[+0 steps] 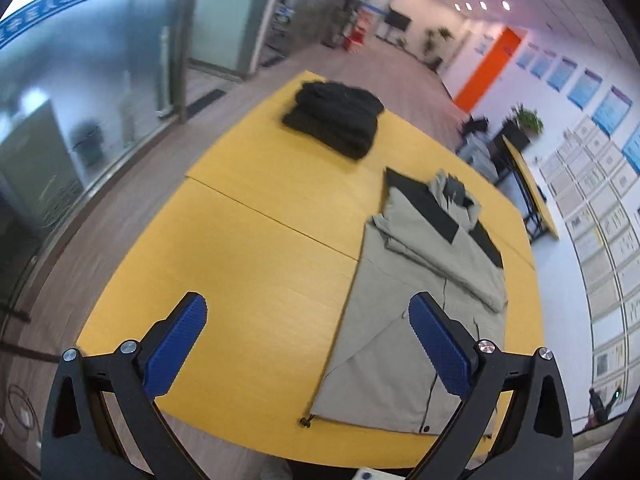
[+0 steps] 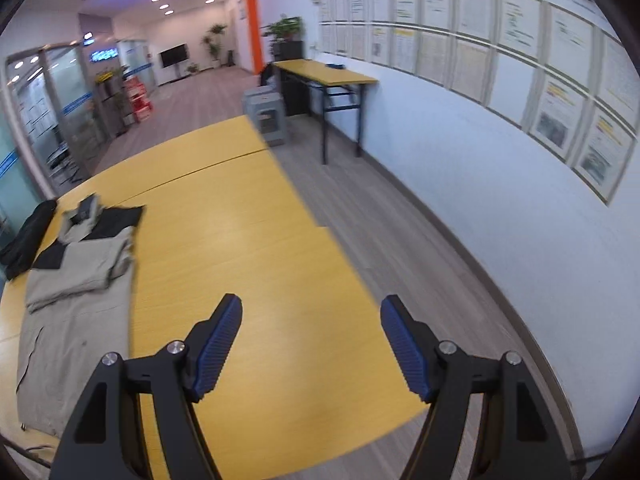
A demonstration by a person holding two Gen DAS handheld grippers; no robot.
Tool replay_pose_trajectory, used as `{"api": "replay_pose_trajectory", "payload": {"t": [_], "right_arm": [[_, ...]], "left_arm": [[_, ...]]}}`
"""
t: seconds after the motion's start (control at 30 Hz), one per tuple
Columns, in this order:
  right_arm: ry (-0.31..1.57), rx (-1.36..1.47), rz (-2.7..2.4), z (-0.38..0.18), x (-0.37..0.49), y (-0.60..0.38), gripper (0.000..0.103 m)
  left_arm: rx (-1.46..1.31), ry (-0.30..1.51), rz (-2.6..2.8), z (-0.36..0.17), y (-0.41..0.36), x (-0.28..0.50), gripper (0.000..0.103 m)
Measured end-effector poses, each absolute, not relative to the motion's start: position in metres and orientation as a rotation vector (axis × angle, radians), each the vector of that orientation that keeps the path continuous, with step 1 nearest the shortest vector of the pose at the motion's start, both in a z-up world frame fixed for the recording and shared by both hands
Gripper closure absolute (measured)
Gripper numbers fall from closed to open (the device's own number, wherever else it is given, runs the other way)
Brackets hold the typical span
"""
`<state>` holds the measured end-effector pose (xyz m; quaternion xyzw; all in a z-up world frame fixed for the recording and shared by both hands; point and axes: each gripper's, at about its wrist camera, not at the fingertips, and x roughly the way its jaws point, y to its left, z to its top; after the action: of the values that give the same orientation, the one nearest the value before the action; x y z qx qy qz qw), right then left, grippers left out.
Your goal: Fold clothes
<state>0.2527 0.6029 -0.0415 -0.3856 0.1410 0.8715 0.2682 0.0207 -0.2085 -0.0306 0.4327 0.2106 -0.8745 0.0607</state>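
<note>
Grey jacket partly folded on yellow table (black folded garment beyond), both grippers' fingers spread, holding nothing

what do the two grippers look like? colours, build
Both match: the left gripper and right gripper each have two black angular finger arms with triangular cutouts, silver pivot bolts, and ribbed blue pads. No cables or markings visible.
</note>
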Motion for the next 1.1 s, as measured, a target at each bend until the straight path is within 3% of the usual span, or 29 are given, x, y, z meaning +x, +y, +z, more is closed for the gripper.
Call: {"api": "replay_pose_trajectory", "payload": {"t": [0.2,0.4,0.57,0.77,1.1], "right_arm": [[0.387,-0.934,2.363,-0.042,0.283,0.646,0.027],[0.403,-1.052,2.604,-0.078,0.233,0.555,0.027],[0.496,-1.215,2.835,-0.116,0.182,0.452,0.027],[0.505,-1.452,2.921,-0.172,0.146,0.351,0.027],[0.524,-1.774,2.725,-0.251,0.115,0.302,0.028]], "left_arm": [[1.291,0.492,-2.632,-0.037,-0.185,0.053,0.001],[1.492,0.124,-2.837,-0.075,-0.08,0.047,0.001],[1.658,0.12,-2.993,-0.109,-0.032,0.028,0.001],[1.869,0.27,-3.035,-0.156,-0.031,-0.011,0.001],[2.253,0.346,-2.865,-0.247,-0.062,-0.048,0.001]]}}
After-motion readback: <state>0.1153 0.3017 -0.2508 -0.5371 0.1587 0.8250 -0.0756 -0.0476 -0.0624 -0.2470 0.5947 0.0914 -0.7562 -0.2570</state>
